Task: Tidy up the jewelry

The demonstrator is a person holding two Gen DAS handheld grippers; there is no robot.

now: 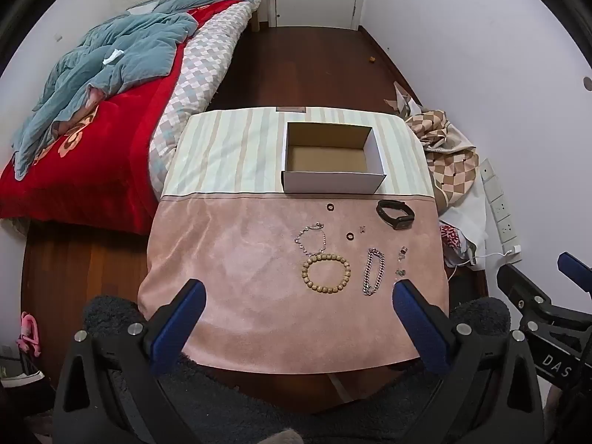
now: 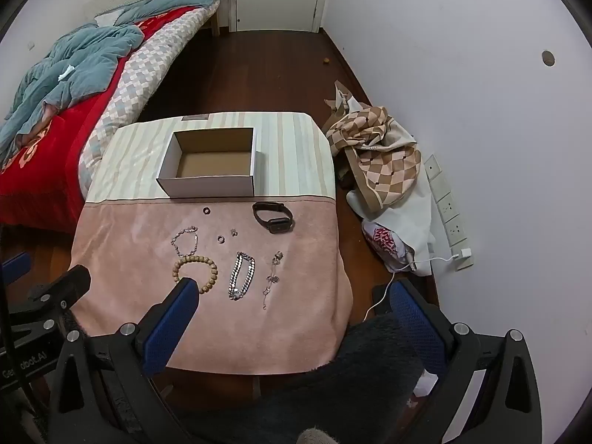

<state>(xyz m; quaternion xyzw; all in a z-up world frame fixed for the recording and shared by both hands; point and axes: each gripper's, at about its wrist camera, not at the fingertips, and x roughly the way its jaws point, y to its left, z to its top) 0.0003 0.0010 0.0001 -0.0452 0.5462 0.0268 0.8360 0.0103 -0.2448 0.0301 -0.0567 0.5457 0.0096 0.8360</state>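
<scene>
An open, empty cardboard box stands at the back of a small cloth-covered table. In front of it lie a wooden bead bracelet, a thick silver chain bracelet, a thin silver chain, a thin pendant chain, a black wristband, two small dark rings and a tiny earring. My left gripper and right gripper are open and empty, held above the table's near edge.
A bed with a red cover and blue quilt stands to the left. Checkered cloth and bags lie on the floor at the right by the wall, with a power strip and a white cable. A dark fuzzy seat is right below.
</scene>
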